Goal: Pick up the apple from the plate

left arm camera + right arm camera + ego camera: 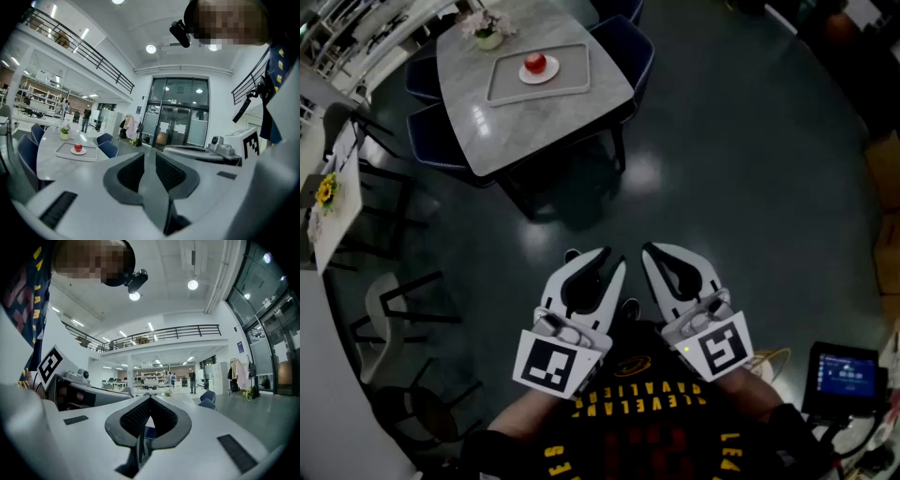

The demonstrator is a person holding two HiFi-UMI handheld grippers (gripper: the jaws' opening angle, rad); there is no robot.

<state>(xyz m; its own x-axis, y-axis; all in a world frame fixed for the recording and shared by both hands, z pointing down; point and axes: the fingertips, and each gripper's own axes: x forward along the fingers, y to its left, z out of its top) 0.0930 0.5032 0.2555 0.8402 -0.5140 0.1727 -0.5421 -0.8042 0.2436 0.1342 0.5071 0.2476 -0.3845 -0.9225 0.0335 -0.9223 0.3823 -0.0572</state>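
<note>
The red apple (pixel 535 63) rests on a small white plate (pixel 540 77) in a grey tray (pixel 574 64) on the marble-topped table (pixel 497 127) at the top left. The left gripper view shows the apple (pixel 78 147) small and far off, on its tray (pixel 65 153). Both grippers are held close to the person's body, far from the table. My left gripper (pixel 614 259) (pixel 149 152) is shut and holds nothing. Beside it, my right gripper (pixel 646 248) (pixel 150 397) is shut and also holds nothing. The right gripper view does not show the apple.
Dark blue chairs (pixel 630 45) (pixel 108 148) ring the table, and a flower pot (pixel 487 37) stands beside the tray. A white side table (pixel 337 202) and black chairs (pixel 398 300) line the left. Cardboard boxes (pixel 887 173) and a screen device (pixel 846 375) are at the right. Dark floor (pixel 722 159) lies between.
</note>
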